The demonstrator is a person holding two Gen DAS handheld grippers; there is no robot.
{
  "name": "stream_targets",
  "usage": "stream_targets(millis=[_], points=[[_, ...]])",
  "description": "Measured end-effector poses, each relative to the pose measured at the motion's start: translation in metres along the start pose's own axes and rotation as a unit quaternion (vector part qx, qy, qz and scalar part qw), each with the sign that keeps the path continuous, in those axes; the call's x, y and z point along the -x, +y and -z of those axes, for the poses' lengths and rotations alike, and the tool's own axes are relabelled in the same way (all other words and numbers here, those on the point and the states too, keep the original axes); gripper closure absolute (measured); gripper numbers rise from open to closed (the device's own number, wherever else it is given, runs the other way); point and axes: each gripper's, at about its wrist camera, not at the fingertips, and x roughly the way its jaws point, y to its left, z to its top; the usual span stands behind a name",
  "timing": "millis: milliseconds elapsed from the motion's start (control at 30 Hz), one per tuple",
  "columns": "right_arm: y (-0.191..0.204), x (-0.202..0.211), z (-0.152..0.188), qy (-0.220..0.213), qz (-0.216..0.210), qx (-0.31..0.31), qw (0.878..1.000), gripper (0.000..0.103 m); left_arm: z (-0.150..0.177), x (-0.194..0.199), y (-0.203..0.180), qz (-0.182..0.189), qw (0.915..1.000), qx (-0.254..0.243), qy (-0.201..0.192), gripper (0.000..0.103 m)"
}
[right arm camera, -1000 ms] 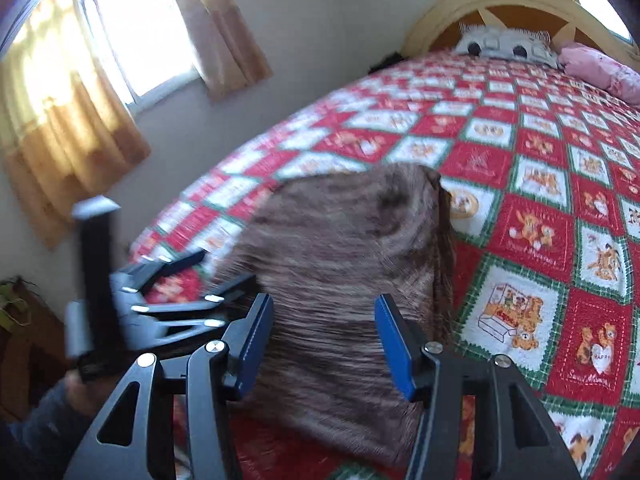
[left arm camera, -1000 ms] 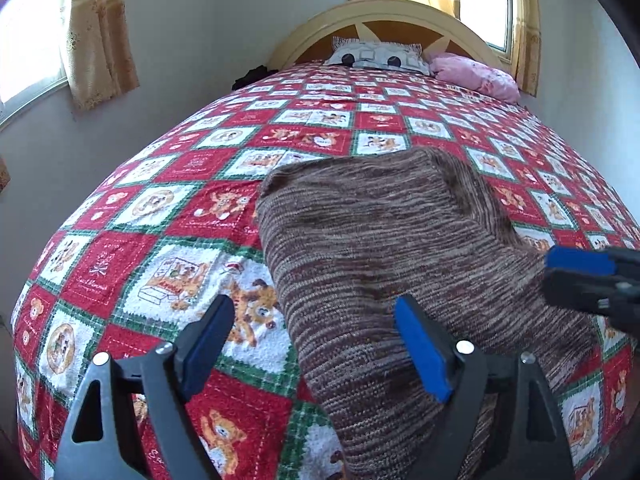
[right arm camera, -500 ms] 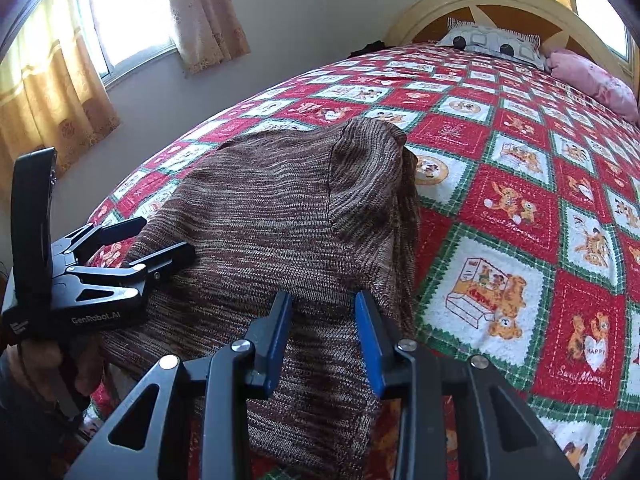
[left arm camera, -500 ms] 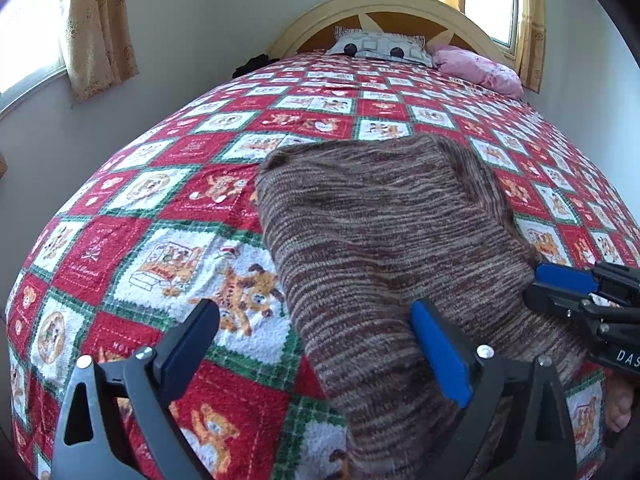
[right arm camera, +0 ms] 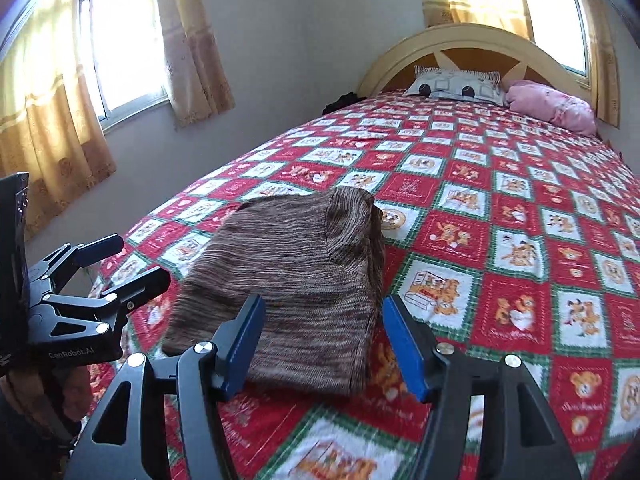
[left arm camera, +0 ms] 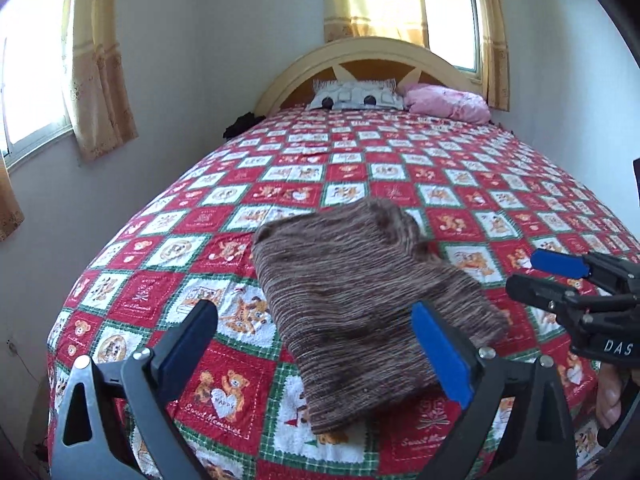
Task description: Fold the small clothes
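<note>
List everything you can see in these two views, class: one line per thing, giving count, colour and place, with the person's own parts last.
knitted garment: one, brown striped, folded on the bedspread's near end
bedspread: one, red, white and green checks, covering the bed
headboard: one, cream, arched, far end
pillows: two, grey-white and pink, below the headboard
curtains: yellow-tan, at both windows
left gripper: black, blue pads, open, empty
right gripper: black, blue pads, jaws opening, empty

A red, white and green patchwork bedspread (left arm camera: 280, 192) printed with teddy bears is covering the bed. A grey patterned pillow (left arm camera: 356, 98) and a pink pillow (left arm camera: 446, 103) are lying against the arched cream headboard (left arm camera: 372, 50). Yellow curtains (right arm camera: 192, 40) are hanging beside sunlit windows (right arm camera: 120, 48).
</note>
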Motion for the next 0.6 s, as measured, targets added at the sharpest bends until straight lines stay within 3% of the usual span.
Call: stream_targets(millis=[600], points=[[0.025, 0.076, 0.001, -0.057, 0.032, 0.027, 0.997, 0.041, -0.005, 0.051, -0.01, 0.015, 0.9983, 0.005, -0.056, 0.002]])
